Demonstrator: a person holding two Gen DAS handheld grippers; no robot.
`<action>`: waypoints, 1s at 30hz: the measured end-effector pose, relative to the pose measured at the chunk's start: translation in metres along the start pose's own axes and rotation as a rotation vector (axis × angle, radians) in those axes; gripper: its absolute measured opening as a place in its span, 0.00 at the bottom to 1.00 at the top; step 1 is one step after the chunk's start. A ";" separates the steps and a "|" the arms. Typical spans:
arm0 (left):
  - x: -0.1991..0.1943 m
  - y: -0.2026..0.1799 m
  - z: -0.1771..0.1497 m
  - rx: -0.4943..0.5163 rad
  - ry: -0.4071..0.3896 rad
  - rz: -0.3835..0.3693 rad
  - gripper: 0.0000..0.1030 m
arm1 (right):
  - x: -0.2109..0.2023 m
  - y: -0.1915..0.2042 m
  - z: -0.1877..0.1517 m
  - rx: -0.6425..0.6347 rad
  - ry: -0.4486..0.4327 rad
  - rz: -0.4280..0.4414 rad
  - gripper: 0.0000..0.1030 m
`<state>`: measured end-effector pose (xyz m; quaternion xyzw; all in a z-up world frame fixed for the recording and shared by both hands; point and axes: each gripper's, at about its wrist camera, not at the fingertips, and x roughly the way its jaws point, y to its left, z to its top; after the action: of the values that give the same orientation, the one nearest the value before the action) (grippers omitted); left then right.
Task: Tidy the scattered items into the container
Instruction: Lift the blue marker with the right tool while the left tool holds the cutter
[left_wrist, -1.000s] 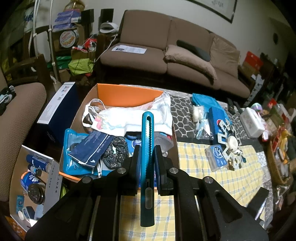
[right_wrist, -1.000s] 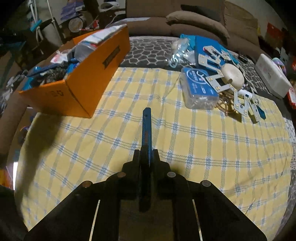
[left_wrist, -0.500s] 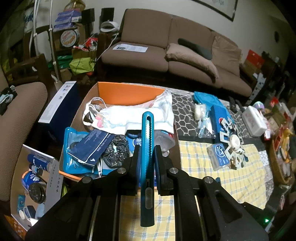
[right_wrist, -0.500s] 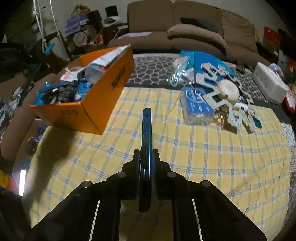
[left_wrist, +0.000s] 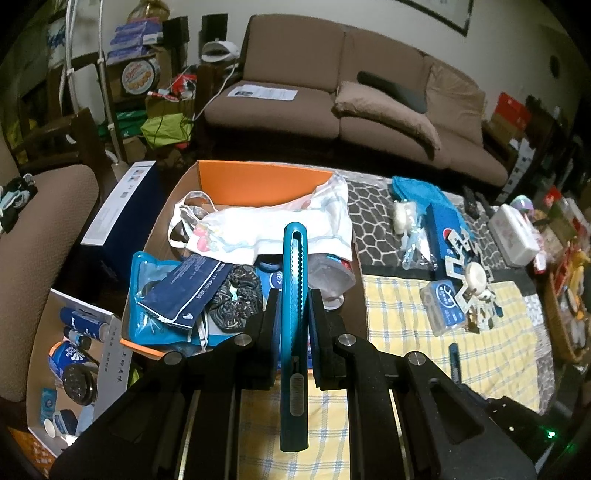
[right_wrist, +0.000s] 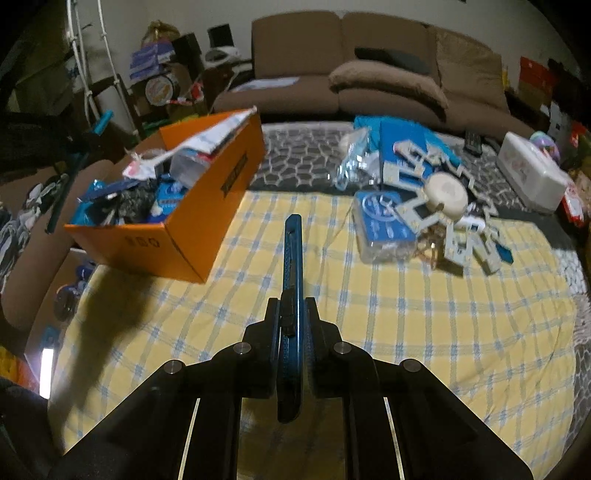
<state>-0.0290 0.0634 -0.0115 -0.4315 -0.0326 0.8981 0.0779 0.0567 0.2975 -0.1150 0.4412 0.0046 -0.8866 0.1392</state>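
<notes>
My left gripper (left_wrist: 293, 304) is shut on a teal utility knife (left_wrist: 294, 280) and holds it above the near end of the orange box (left_wrist: 258, 181), which is full of bags and packets. My right gripper (right_wrist: 293, 314) is shut on a dark blue utility knife (right_wrist: 293, 258) above the yellow checked cloth (right_wrist: 369, 314). The orange box (right_wrist: 207, 221) stands to its front left. The tip of the dark blue knife (left_wrist: 454, 360) shows at the right of the left wrist view.
Loose items lie at the cloth's far right: a clear plastic box (right_wrist: 384, 229), white cutout pieces with a cream round case (right_wrist: 445, 194), a blue packet (right_wrist: 406, 140) and a white tub (right_wrist: 532, 173). A brown sofa (left_wrist: 351, 92) stands behind. An open carton (left_wrist: 74, 365) sits on the floor at the left.
My right gripper has lifted and pulled back with the dark blue knife, so the box and room show more. My left gripper has shifted slightly, still over the box.
</notes>
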 end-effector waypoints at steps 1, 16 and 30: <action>0.000 0.000 0.000 0.001 0.000 0.002 0.12 | 0.006 -0.001 -0.002 0.009 0.031 0.006 0.10; 0.004 -0.002 -0.002 0.009 0.009 0.010 0.12 | 0.037 0.009 -0.019 -0.089 0.133 -0.145 0.52; -0.003 0.004 0.001 -0.001 0.004 0.000 0.12 | 0.054 -0.003 -0.031 -0.027 0.188 -0.095 0.38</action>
<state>-0.0284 0.0594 -0.0095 -0.4334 -0.0328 0.8972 0.0780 0.0489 0.2916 -0.1769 0.5198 0.0505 -0.8467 0.1018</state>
